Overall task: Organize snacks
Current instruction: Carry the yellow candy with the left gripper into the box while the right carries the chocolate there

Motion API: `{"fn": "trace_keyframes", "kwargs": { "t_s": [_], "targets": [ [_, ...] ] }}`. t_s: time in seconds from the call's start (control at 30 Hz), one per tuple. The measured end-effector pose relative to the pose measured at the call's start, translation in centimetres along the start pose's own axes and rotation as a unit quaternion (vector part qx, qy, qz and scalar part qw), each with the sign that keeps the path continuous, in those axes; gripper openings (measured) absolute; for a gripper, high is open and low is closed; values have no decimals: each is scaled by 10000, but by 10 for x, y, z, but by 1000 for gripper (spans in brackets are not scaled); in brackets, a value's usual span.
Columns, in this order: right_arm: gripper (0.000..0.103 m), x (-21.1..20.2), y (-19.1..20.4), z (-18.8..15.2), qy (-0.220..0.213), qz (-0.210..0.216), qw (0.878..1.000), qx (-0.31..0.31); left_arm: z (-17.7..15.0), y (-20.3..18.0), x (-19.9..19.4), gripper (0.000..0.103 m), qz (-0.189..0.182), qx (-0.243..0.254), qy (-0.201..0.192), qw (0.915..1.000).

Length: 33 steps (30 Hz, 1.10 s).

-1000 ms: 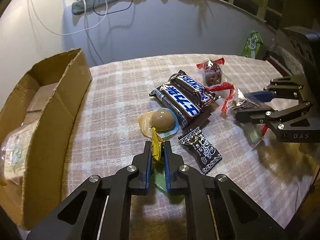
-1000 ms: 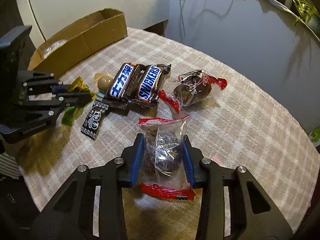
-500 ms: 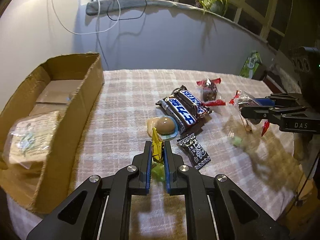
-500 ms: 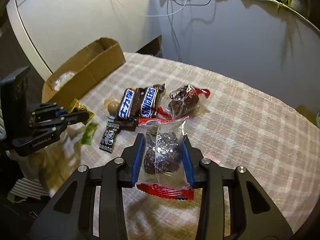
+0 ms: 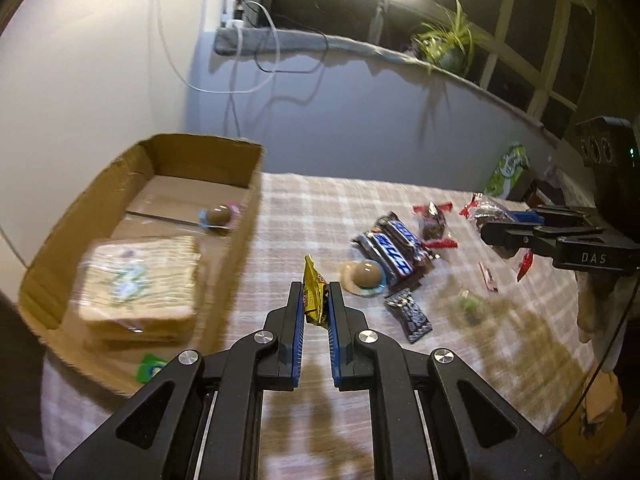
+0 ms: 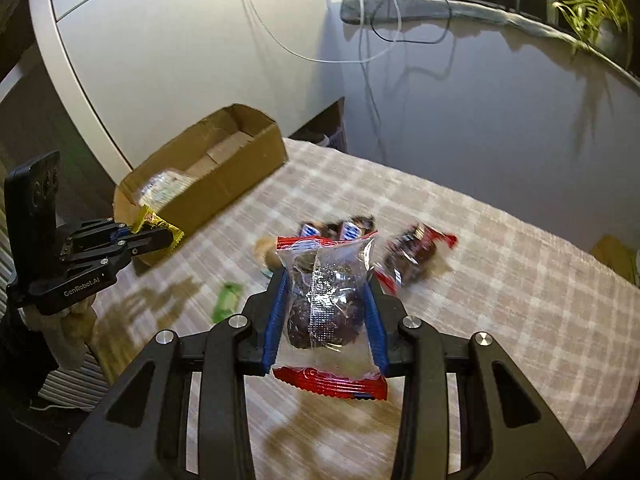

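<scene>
Pinching a thin yellow wrapper (image 5: 315,300) by its lower edge, the left gripper (image 5: 315,312) is clamped nearly all the way closed at center frame, just right of the box (image 5: 240,240). The right gripper (image 6: 326,312) is partly open around a clear cookie bag (image 6: 324,300) with red ends, lower center of its view. Both packs look light and crinkly, so probably slippery; the cookie likely crumbles, so gripping across the middle seems safest.

Matt cardboard box (image 5: 236,240), glossy wrappers (image 6: 326,280)
</scene>
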State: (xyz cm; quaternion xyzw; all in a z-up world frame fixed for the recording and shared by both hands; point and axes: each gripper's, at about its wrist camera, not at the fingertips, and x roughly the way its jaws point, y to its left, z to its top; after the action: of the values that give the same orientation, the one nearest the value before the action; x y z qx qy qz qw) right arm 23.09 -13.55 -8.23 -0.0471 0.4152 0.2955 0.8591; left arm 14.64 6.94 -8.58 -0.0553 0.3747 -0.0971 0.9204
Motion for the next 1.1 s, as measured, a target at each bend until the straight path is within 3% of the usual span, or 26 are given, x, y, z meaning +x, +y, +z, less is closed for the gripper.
{"fn": "trace_keyframes", "kwargs": {
  "t_s": [0.43, 1.1],
  "targets": [
    [37, 25, 55, 49, -131, 241, 9987, -436, 11, 54, -26, 9, 428, -299, -320, 9981],
    [38, 99, 122, 112, 9, 684, 9939, -870, 30, 101, -20, 9, 873, -413, -443, 9943]
  ]
}}
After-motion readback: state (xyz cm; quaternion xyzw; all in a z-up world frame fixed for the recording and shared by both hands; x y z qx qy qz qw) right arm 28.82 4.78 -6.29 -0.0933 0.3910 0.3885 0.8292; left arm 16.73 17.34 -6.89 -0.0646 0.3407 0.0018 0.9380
